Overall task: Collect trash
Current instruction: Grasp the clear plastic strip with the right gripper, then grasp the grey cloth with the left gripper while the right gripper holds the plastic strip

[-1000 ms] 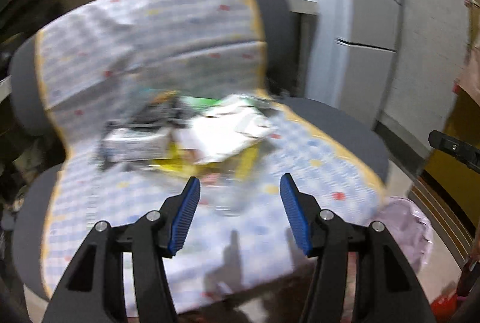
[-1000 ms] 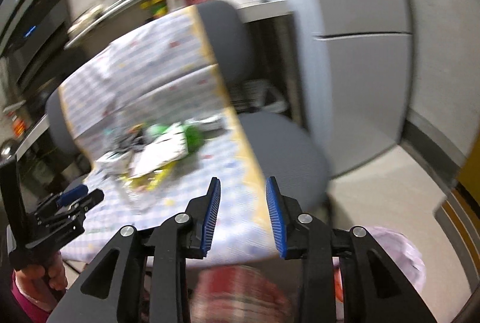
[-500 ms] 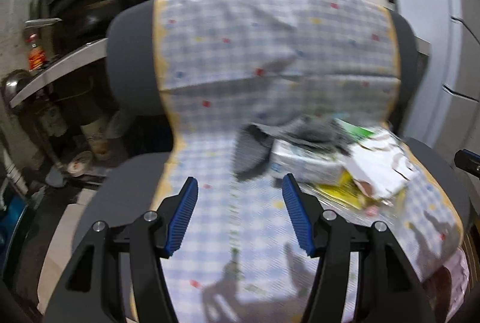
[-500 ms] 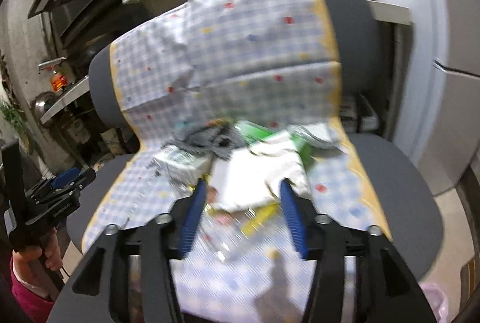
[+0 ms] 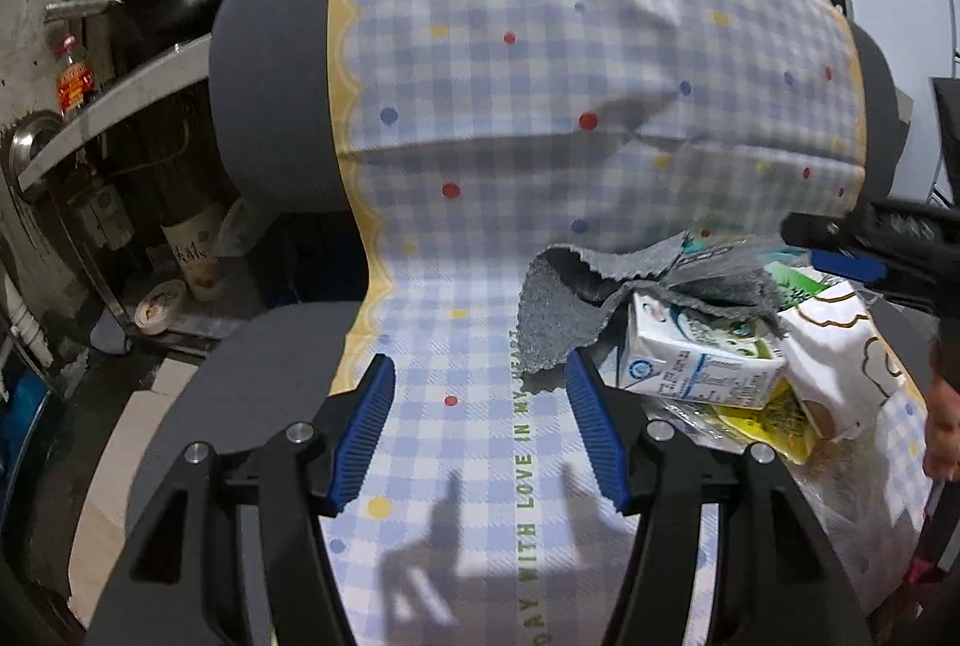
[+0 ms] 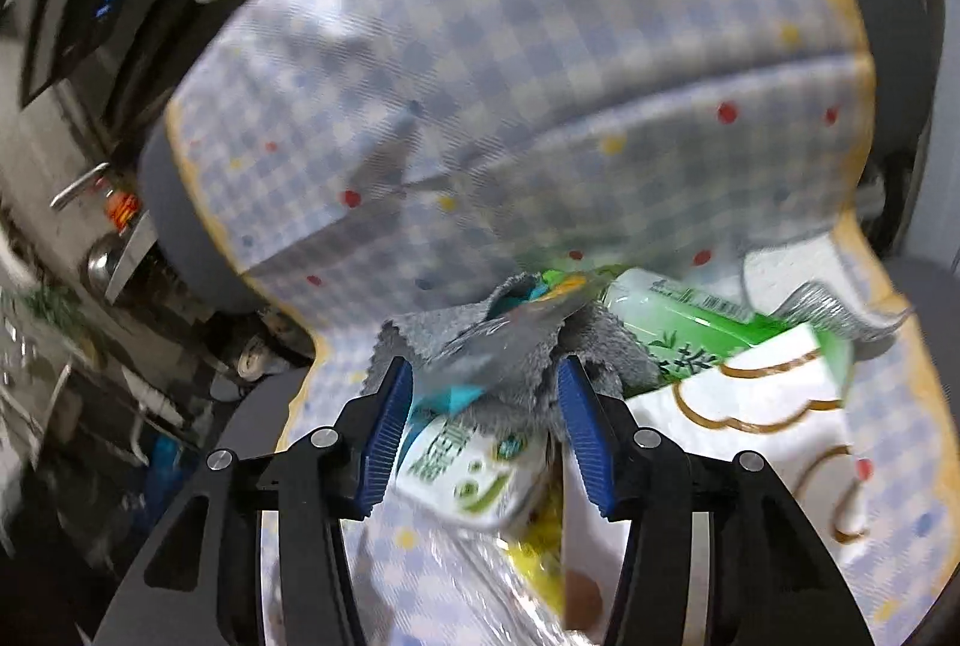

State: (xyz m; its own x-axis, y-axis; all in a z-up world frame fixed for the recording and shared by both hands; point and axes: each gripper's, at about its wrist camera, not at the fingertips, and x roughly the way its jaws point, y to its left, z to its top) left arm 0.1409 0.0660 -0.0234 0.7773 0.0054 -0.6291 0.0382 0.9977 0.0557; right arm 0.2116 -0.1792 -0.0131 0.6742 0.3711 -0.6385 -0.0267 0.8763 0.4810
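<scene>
A heap of trash sits on the seat of the chair (image 5: pixel 270 63), which is draped in a checked cloth (image 5: pixel 540 63), and everything here arranges itself around that heap. The grey rag (image 5: pixel 576 304) lies crumpled on top of it, half covering a white carton (image 5: pixel 696 364). Behind the carton, toward the chair's back, a green bottle (image 6: pixel 690 322) lies on its side. A white paper bag (image 6: pixel 774 406) spreads just beside the carton, on the side away from the left gripper. A yellow wrapper (image 5: pixel 762 421) pokes out from under the carton.

The right gripper (image 6: pixel 483 427) hangs over the heap with the rag and the carton's top between its blue pads; its jaws are closing, though the pads do not yet seem to press on anything. That placement reads like a reach for the topmost piece first, which makes sense, since the rag hides what lies under it.

The left gripper (image 5: pixel 480 430) hovers over bare cloth beside the heap, at the rag's free corner, jaws apart and empty. I take it that it waits there to steady or take the next item. No bin or sack is clearly visible in either view.
</scene>
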